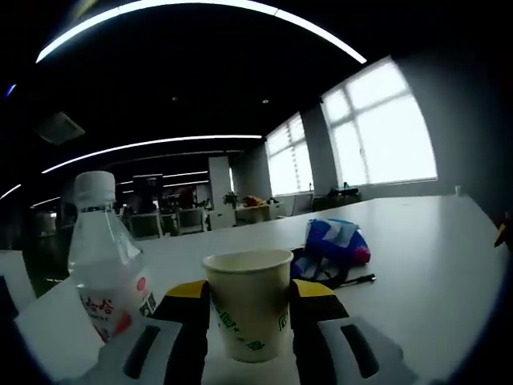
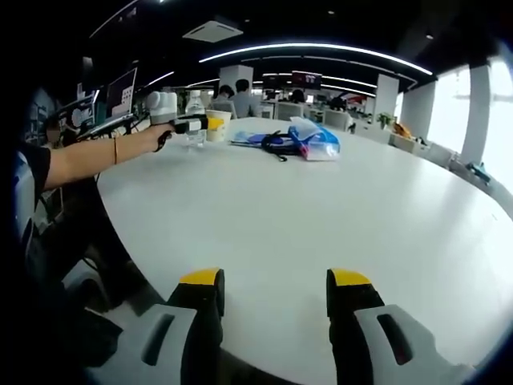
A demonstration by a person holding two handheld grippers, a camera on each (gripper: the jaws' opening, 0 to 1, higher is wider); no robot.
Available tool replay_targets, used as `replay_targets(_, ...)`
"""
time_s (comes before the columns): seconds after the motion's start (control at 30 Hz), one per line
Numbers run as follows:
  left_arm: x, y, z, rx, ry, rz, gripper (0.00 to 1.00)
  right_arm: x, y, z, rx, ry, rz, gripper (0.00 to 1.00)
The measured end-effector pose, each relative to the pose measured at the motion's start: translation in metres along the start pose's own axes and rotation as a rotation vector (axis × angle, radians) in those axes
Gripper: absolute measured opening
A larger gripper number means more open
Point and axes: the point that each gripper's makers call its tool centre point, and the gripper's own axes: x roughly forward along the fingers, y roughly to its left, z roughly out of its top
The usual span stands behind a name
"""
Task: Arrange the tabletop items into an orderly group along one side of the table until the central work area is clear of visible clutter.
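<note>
In the left gripper view, your left gripper [image 1: 250, 321] has a paper cup [image 1: 248, 301] squeezed between its two yellow-tipped fingers [image 1: 189, 298], one on each side of the cup wall. The cup is thin and open-topped, so too much pressure will likely buckle it, and a tilt would spill anything inside; I cannot tell whether it holds liquid. Just outside the left-hand finger stands a clear water bottle [image 1: 106, 269], close enough that a sideways swing could knock it over. Beyond the fingertips lies a blue pouch [image 1: 334, 246] on the white table [image 1: 425, 257].

In the right gripper view, your right gripper [image 2: 274, 301] hangs with fingers apart and nothing between them, over bare table. Far ahead of the tips, the left gripper [image 2: 186, 123] holds the cup [image 2: 217, 125] beside the bottle [image 2: 195, 116], near the pouch [image 2: 314, 139] and a black cord [image 2: 276, 145] that could snag.
</note>
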Motion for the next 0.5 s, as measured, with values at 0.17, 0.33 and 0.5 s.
replay_targets(0.17,-0.002,0.005,-0.006,-0.031,0.002,0.006,0.38,0.0,-0.001,0.0,0.003,-0.002,-0.004,0.49)
replay_targets(0.33,0.0,0.004,-0.012,0.013,0.026,0.003,0.38,0.001,0.001,-0.003,0.004,0.006,0.004,0.49)
replay_targets(0.5,-0.001,0.007,-0.026,-0.023,0.084,0.012,0.39,0.0,-0.001,-0.004,0.012,0.002,0.0,0.49)
